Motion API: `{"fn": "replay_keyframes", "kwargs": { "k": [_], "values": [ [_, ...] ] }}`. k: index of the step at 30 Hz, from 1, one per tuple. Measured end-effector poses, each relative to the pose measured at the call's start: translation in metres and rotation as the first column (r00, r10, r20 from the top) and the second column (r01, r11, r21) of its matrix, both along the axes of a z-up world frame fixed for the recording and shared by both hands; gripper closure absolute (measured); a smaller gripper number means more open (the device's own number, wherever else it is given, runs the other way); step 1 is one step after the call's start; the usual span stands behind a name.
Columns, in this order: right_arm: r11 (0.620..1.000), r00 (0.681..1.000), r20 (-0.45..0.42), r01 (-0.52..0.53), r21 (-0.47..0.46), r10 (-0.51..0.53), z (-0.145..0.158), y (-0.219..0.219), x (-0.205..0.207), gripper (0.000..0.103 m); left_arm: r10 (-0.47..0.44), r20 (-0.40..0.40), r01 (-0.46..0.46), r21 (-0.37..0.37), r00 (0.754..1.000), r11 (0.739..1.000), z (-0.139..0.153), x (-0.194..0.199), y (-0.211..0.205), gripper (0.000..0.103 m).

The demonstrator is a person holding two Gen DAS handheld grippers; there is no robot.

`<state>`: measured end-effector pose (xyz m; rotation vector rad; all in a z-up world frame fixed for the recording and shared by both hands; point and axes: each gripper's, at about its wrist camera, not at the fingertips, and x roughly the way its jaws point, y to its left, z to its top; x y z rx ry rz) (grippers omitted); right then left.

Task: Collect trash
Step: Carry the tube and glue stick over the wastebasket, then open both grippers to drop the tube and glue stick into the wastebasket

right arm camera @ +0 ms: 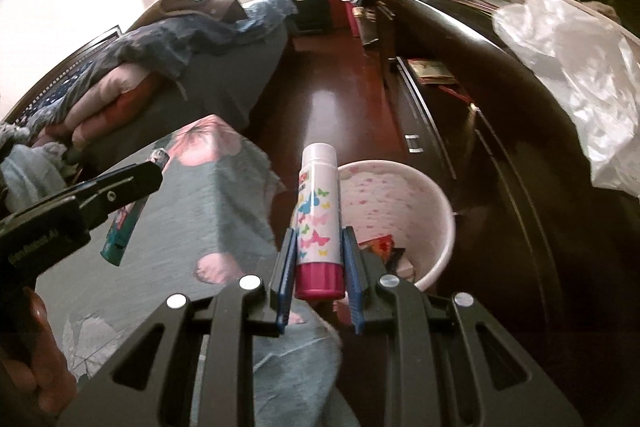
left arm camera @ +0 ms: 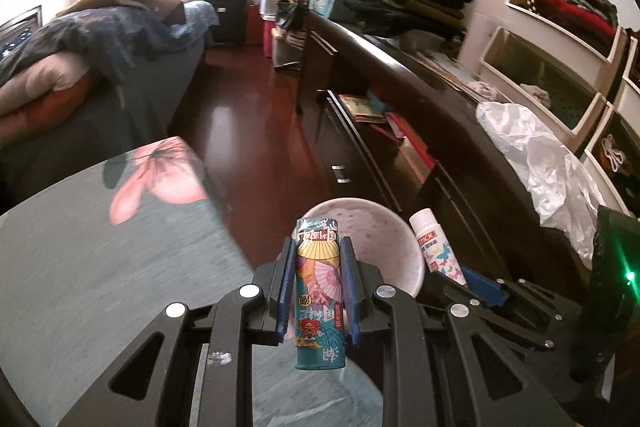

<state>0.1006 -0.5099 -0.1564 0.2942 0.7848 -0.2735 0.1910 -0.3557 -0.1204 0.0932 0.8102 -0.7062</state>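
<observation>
My left gripper (left arm camera: 316,251) is shut on a teal patterned lighter (left arm camera: 319,291) and holds it upright over the near rim of a pink-speckled white trash bin (left arm camera: 396,251). My right gripper (right arm camera: 318,239) is shut on a white glue stick (right arm camera: 318,219) with butterflies and a magenta base, just left of the bin (right arm camera: 420,195). The bin holds some wrappers (right arm camera: 384,249). The glue stick (left arm camera: 438,245) and right gripper (left arm camera: 480,287) show at right in the left wrist view. The left gripper (right arm camera: 152,167) with the lighter (right arm camera: 124,231) shows at left in the right wrist view.
A table with a grey floral cloth (left arm camera: 100,267) lies at left. A dark wooden cabinet (left arm camera: 420,99) runs along the right, with a crumpled clear plastic bag (left arm camera: 540,155) on top. A bed with bedding (left arm camera: 80,59) stands at far left. Red wooden floor (left arm camera: 248,115) lies between.
</observation>
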Motion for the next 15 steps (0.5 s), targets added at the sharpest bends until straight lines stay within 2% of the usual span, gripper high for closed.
{"fn": "replay_keyframes", "kwargs": {
  "k": [8,15],
  "values": [
    [0.998,0.997,-0.009,0.070,0.002,-0.070,-0.007,-0.029,-0.004,0.079,-0.086,-0.022,0.085,-0.006,0.996,0.996,-0.008,0.008,-0.039,0.081],
    [0.995,0.995,-0.020,0.100,0.001,-0.100,-0.015,-0.043,0.001,0.079,-0.118,-0.035,0.118,0.010,0.992,0.993,-0.020,0.018,-0.064,0.081]
  ]
}}
